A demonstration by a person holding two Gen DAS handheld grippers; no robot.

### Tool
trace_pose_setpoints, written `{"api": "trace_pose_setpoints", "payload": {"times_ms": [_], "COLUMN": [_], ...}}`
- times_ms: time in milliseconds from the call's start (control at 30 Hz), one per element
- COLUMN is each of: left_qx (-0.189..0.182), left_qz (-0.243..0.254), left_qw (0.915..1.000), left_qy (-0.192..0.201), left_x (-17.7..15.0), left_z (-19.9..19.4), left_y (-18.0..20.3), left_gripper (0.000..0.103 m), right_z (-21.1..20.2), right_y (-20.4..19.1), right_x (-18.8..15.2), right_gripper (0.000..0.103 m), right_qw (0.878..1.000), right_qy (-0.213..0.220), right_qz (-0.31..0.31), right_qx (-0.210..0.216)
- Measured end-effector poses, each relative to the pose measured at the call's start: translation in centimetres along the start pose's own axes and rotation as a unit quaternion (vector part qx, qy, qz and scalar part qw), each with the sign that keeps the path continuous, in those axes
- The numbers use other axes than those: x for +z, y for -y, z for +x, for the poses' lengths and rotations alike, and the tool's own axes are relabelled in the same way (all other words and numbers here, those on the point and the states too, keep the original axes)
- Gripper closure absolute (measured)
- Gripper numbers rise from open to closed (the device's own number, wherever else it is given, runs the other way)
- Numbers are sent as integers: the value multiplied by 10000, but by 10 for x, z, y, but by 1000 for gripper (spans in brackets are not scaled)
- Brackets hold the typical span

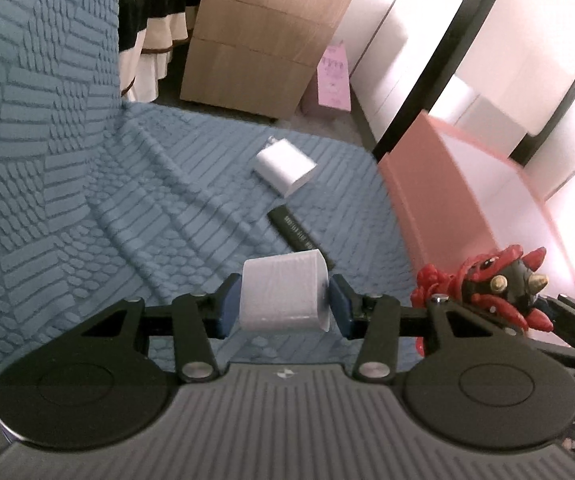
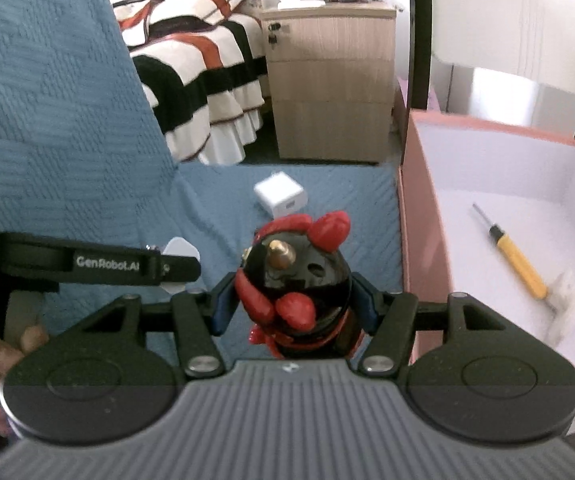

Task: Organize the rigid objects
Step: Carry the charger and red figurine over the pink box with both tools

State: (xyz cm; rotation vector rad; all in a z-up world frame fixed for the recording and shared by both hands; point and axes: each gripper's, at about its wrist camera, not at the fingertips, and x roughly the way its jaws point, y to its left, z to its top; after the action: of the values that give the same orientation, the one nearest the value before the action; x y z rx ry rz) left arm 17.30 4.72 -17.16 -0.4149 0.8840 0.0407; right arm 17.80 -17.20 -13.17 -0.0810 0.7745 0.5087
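Observation:
My left gripper is shut on a white block and holds it above the blue textured cover. My right gripper is shut on a red and black toy figure with brass spikes; the figure also shows at the right of the left wrist view. A white charger cube lies on the cover ahead, also seen in the right wrist view. A black pen-like stick lies just beyond the white block. A pink box with a white inside stands to the right.
In the pink box lie a yellow-handled screwdriver and a white plastic piece. A wooden drawer cabinet and a striped bed stand beyond the cover. A pink carton stands on the floor by the cabinet.

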Motion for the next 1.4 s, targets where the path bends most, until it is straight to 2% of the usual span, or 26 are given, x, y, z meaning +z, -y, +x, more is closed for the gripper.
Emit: {"api": "trace_pose_setpoints", "payload": {"times_ms": [200,367,667,800,933,1167,1400], "left_qx": [-234,-398,-808,-957,-1077,-1089,-1148], "left_qz": [109,282,486,603,825,1172,1104], "left_qw": [9996,9986,9953,9934,9907,9866,9835], "left_qy": [140,222,213,177,43,-309,-863], "left_x": [29,64,110,121,126,118,91], "left_z": [-22,-34,-45,-42,-30,6,57], "left_y": [26,58,123,157,193,238,262], "left_gripper": [50,50,50,50,50,50,50], "right_z": [-18,-31,-66,-76,-81,-74,-58], "right_y": [13,33,66,87,102,140,176], "right_x": [30,57,100,110,107,83,52], "right_gripper": [41,41,41,41,41,41,41], "right_qw": [9999,9997,9969,9962,9948,9964,9950], "right_qy": [122,220,733,774,664,213,-339], "right_qz": [-43,49,-135,-148,-295,-93,-52], "right_qx": [29,119,-259,-371,-718,-817,-933]}}
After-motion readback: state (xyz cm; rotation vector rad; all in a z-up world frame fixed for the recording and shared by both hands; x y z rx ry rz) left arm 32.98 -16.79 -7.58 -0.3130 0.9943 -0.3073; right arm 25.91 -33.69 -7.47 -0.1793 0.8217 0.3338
